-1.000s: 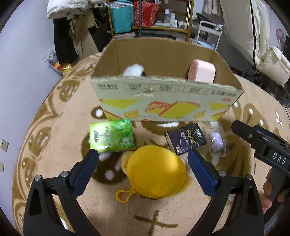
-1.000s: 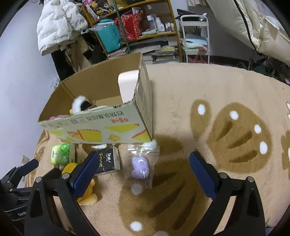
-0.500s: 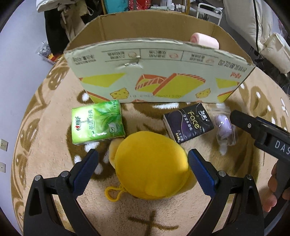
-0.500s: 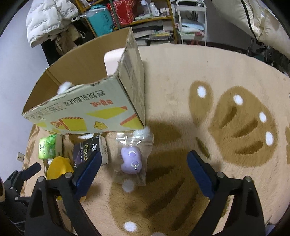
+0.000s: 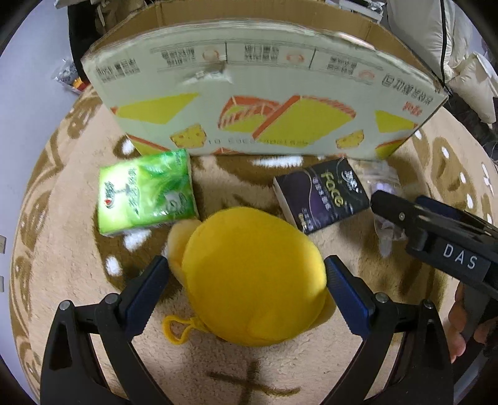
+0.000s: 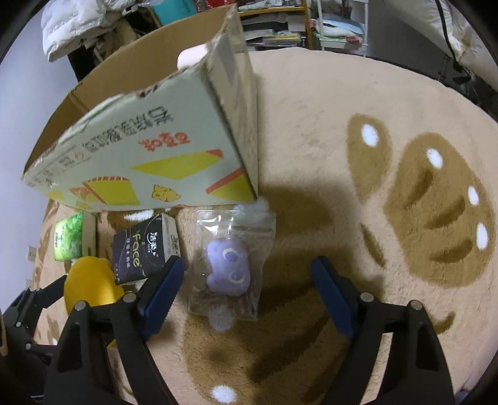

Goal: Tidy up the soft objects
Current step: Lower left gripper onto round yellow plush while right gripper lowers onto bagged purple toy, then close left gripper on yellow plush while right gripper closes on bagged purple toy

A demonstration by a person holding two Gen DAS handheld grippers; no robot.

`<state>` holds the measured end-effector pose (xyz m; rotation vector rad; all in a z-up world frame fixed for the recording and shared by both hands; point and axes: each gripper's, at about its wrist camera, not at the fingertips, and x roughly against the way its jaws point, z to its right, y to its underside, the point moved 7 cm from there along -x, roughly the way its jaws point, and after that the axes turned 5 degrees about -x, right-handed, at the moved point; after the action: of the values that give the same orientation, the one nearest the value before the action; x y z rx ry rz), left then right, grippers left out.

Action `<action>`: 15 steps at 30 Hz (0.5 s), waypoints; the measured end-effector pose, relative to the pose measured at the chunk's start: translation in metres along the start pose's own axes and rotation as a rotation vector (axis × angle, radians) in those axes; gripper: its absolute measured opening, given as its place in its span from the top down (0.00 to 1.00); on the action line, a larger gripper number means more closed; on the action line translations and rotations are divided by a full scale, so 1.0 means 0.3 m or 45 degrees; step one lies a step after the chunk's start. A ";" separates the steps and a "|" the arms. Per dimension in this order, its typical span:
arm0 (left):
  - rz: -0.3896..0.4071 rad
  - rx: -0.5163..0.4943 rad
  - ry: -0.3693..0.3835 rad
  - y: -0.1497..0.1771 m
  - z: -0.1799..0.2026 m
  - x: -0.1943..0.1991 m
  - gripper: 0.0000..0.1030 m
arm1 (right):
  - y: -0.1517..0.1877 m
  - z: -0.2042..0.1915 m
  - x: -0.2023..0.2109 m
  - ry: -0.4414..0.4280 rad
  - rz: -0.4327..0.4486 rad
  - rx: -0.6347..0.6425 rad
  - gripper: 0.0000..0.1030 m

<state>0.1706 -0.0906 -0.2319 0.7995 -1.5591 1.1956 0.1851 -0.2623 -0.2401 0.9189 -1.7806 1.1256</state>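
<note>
Straddling yellow plush (image 5: 253, 280), left gripper (image 5: 246, 274) wide, right gripper (image 6: 246, 280) closing round bagged purple toy (image 6: 228, 264), clear only rt view

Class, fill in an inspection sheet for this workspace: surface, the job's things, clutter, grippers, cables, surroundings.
Surface: beige rug with brown paw prints.
Job's things: yellow plush, green tissue pack, dark tissue pack and a bagged purple toy lie on the rug in front of the open cardboard box.
Clutter: nothing seen on the rug.
Grippers: left gripper open, fingers either side of the plush; right gripper open over the bagged toy, jaws just closing, not pressing.
Cables: black cable at the far right.
Surroundings: shelves, white jacket.
</note>
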 end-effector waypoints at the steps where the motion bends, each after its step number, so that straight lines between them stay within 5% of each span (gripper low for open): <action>1: -0.029 -0.011 -0.009 0.008 0.004 -0.016 0.12 | 0.001 -0.003 -0.002 -0.001 -0.002 0.003 0.16; 7: -0.066 0.003 0.018 0.019 0.012 -0.045 0.17 | 0.020 -0.018 -0.019 0.057 -0.012 0.071 0.27; 15: -0.039 -0.020 0.017 0.024 0.016 -0.025 0.24 | 0.039 -0.040 -0.018 0.102 -0.007 0.154 0.57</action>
<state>0.1649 -0.0933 -0.2415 0.8006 -1.5385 1.1634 0.1800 -0.2465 -0.2456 0.9352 -1.6593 1.2605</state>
